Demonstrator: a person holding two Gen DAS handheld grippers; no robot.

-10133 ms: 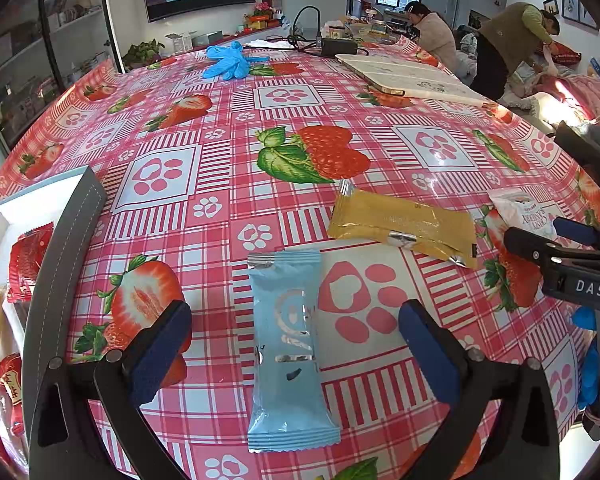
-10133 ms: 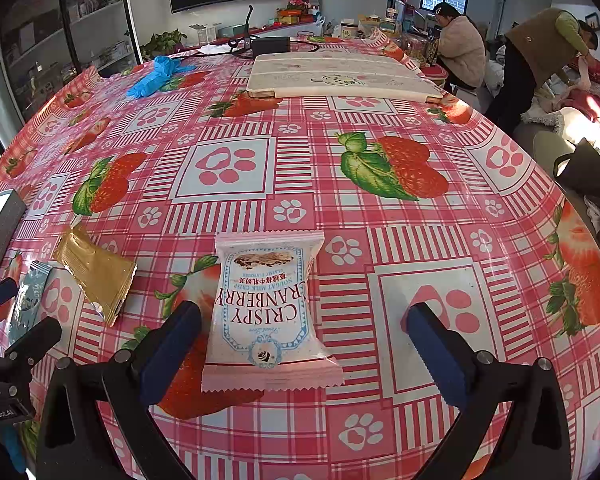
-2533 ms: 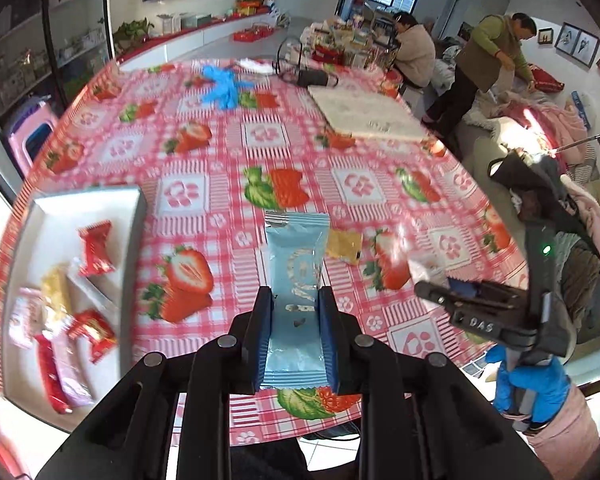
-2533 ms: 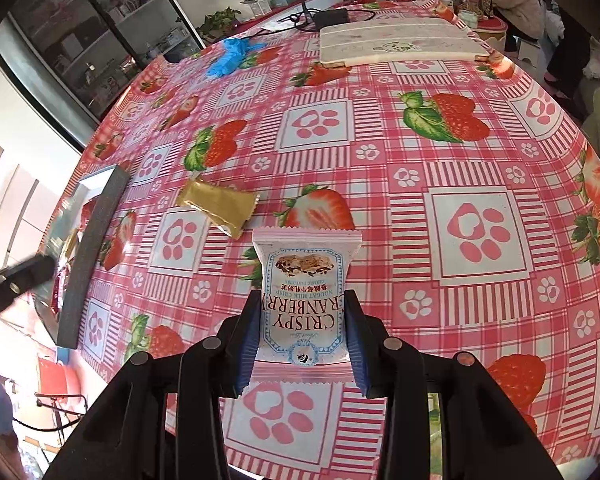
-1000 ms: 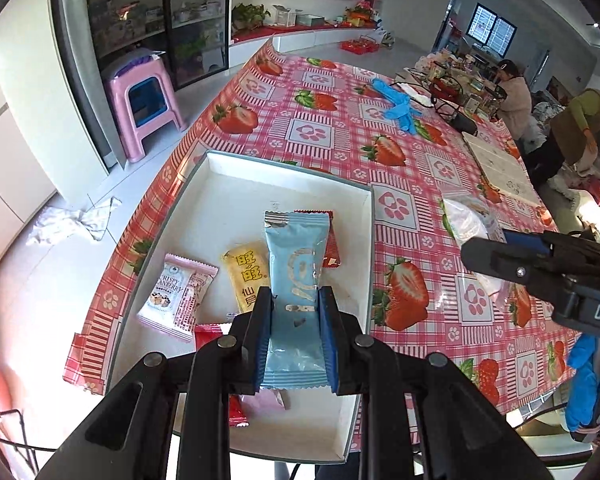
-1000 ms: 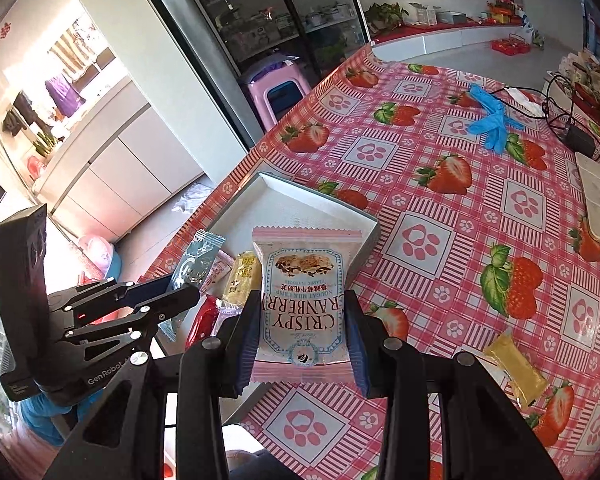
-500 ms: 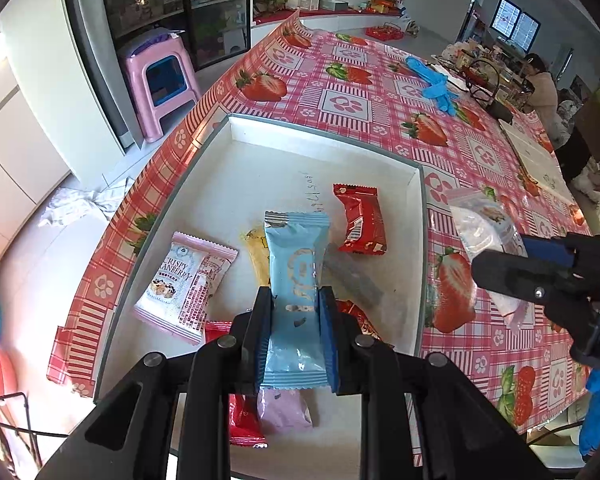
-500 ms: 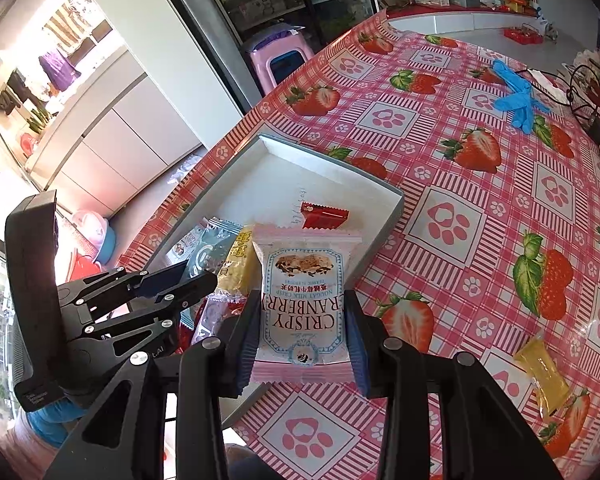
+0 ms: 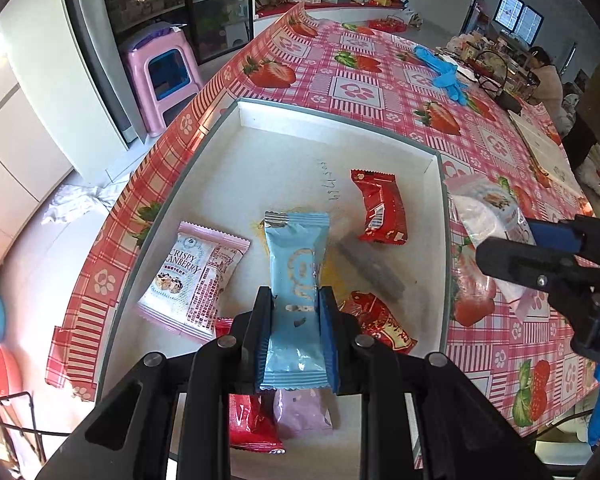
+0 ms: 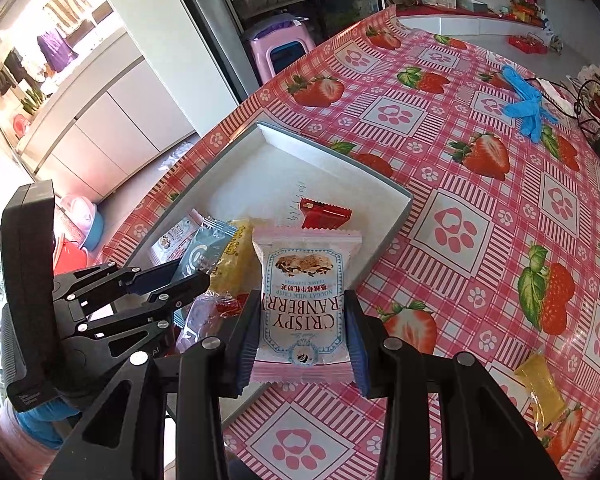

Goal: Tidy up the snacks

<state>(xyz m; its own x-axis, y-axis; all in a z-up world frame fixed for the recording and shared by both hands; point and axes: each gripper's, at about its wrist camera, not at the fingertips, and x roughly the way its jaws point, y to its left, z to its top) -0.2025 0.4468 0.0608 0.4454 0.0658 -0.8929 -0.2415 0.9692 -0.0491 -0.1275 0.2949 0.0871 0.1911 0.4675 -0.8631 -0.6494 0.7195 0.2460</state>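
My left gripper (image 9: 296, 320) is shut on a light blue snack packet (image 9: 296, 280), held above the white tray (image 9: 284, 152). Under it the tray holds a pink-and-white cranberry packet (image 9: 196, 272), red packets (image 9: 378, 206) and a pale pink one (image 9: 302, 412). My right gripper (image 10: 302, 332) is shut on a second pink cranberry crisp packet (image 10: 304, 292), which hangs over the tray's (image 10: 256, 164) near right rim. In the right wrist view the left gripper (image 10: 188, 270) with the blue packet (image 10: 204, 250) hovers over the tray's left part. In the left wrist view the right gripper (image 9: 508, 244) stands at the right edge.
A yellow packet (image 10: 542, 386) lies on the strawberry tablecloth (image 10: 480, 184) at the right. Blue gloves (image 10: 526, 104) lie farther back. A pink stool (image 9: 162, 76) stands beside the table's edge. People are far off at the back right.
Both grippers have sunk toward the tray with their packets still held; the tray and its snacks look larger and nearer than a second ago.
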